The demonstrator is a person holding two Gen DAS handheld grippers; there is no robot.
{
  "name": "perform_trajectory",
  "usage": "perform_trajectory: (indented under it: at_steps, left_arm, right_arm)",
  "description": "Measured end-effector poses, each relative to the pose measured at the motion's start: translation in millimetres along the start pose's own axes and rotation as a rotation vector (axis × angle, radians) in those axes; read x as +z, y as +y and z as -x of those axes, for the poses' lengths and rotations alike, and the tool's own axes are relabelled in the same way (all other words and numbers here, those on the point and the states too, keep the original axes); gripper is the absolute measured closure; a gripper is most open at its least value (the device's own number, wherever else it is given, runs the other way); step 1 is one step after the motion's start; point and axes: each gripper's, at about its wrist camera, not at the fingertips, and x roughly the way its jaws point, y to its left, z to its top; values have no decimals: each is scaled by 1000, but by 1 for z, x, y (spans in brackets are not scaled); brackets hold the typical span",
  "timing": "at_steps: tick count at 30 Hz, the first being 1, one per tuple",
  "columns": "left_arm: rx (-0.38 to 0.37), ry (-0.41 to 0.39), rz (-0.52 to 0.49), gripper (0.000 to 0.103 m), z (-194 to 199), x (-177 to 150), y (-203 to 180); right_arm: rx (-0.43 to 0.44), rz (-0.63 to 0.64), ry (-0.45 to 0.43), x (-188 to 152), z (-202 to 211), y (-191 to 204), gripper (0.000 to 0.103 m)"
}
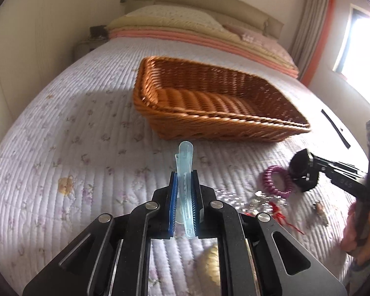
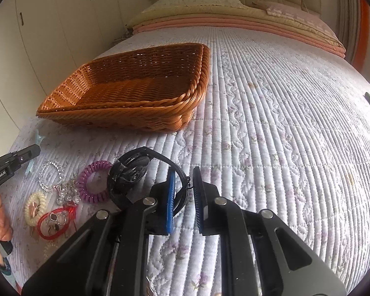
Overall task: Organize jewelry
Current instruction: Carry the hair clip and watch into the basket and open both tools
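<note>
The jaws of the left gripper (image 1: pixel 185 190) are seen clamped on a pale blue translucent hair clip (image 1: pixel 184 170), its long axis set along the line of the fingers and its rounded tip pointed up and away toward the wicker basket (image 1: pixel 234 120); the clip is held clear of the bed (image 1: pixel 74 135), just short of the basket's near wall. The jaws of the right gripper (image 2: pixel 183 192) are drawn nearly together on the thin band of a glossy black hair ornament (image 2: pixel 128 175), whose round, bulbous body is left sticking out to the left of the blue ribbed pads (image 2: pixel 170 197). The basket is woven of orange-brown strands, rectangular and shallow, with a thick braided rim, and nothing is seen inside it. The bed is covered by a pale quilt stitched in fine parallel ridges with small faded flowers. Beside the black ornament a purple coiled hair tie (image 2: pixel 93 182) is laid flat, and near it a clear beaded bracelet (image 2: pixel 50 176), a cream coiled tie (image 2: pixel 35 208) and a red ring-shaped band (image 2: pixel 53 224) are gathered in a loose cluster, some of them touching
</note>
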Motion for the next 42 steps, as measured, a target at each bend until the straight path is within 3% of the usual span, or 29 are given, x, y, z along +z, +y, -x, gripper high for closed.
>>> perform_trajectory:
  at_steps: [6,14,20,24,29,33,37,42]
  left_arm:
    - [-49,-55,-29,94,18,-2,-13]
    - [-67,-110,-54,94,35,0,-21]
    - [-95,-178,-93,94,52,38,-34]
    - [-96,-190,-110,94,38,75,-40]
    - [-83,-128,-79,94,-4,106,-36]
    - [-72,-54,-51,94,-43,115,-26]
    - [-61,17,-35,94,-73,116,-20]
    - [-49,63,-39,94,-88,109,-18]
  right_arm:
    - [37,-35,-43,-6,16,-7,90]
    - [129,-72,-170,-5,49,-9,90]
    - [142,-44,-274,39,82,6,90]
    - [131,-24,-295,82,72,24,90]
    - [88,-16,-210,125,22,37,90]
    - [39,-5,-101,137,-27,45,90]
    - [-21,-5,6,132,-64,49,90]
    - [-30,-35,55,130,-82,42,90]
